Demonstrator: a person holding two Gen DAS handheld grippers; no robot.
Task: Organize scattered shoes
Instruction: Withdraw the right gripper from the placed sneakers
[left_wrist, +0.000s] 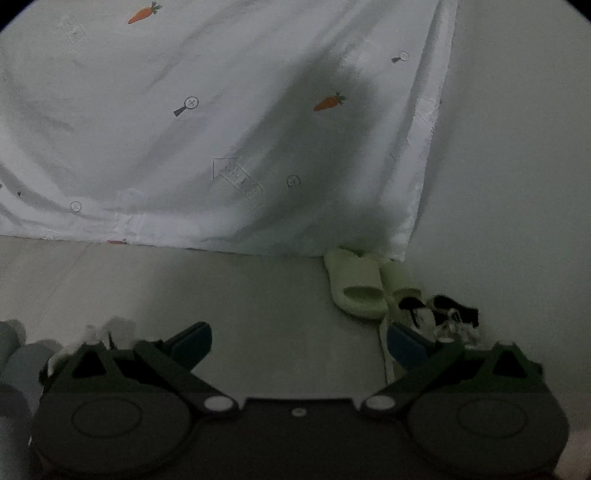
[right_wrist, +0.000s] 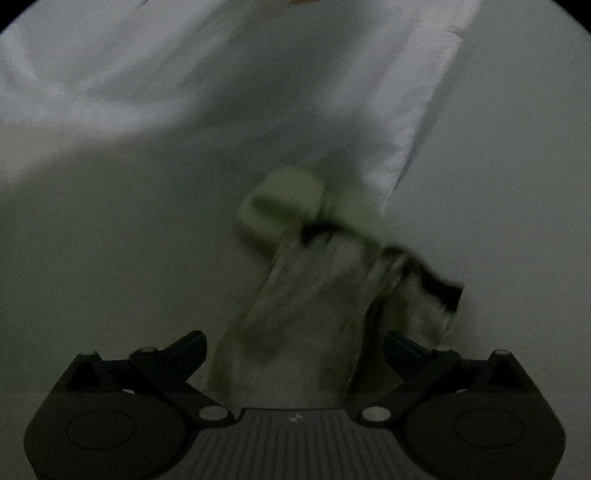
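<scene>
I am holding my left gripper (left_wrist: 297, 341) spread wide over the bare floor (left_wrist: 240, 295), pinching nothing. My right gripper (right_wrist: 295, 349) is also gaping wide, with nothing pressed between its fingers. The pale green slippers (left_wrist: 356, 286) are lying side by side against the hanging carrot-print sheet (left_wrist: 221, 129), and the black-and-white shoes (left_wrist: 443, 314) are sitting just beside them by the wall (left_wrist: 517, 184).

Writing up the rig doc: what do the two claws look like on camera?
Both match: dark housings with a round disc on each side, angled link arms on pale round pivot pins, short fingers. The left claw has blue pads. The right claw shows a ribbed grey centre plate; its pad colour is unclear. No cables visible.
</scene>
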